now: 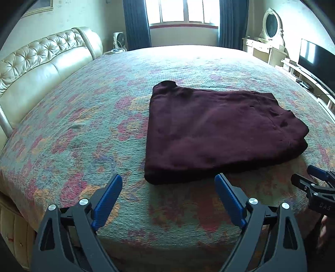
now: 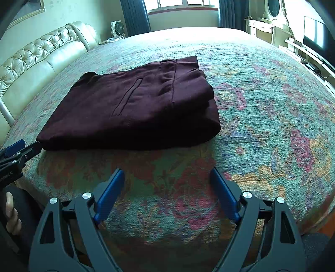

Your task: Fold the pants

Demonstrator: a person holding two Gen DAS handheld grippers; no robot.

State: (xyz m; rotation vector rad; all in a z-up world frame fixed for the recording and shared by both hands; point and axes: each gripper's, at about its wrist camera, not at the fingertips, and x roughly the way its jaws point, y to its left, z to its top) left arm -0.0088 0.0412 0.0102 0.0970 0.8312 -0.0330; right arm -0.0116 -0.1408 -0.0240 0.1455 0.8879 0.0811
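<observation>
Left wrist view: the folded dark maroon pants point(image 1: 219, 134) lie on a floral quilted bedspread point(image 1: 83, 129), tufted cream headboard point(image 1: 41, 60) left, window point(image 1: 182, 11) beyond. The left gripper point(image 1: 168, 185) gapes wide, empty.

Right wrist view: the right gripper point(image 2: 165, 177) likewise spread, holding nothing, pants ahead.

Black left gripper point(image 1: 168, 184), blue ribbed pads, silver screws, right gripper point(image 2: 167, 177) alike

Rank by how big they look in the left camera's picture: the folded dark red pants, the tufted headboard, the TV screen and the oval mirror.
1. Folded pants, though they lie nearest the camera, which inflates them.
2. Tufted headboard, partly cut off at the edge.
3. TV screen, also cropped.
4. Oval mirror, smallest and farthest.
</observation>
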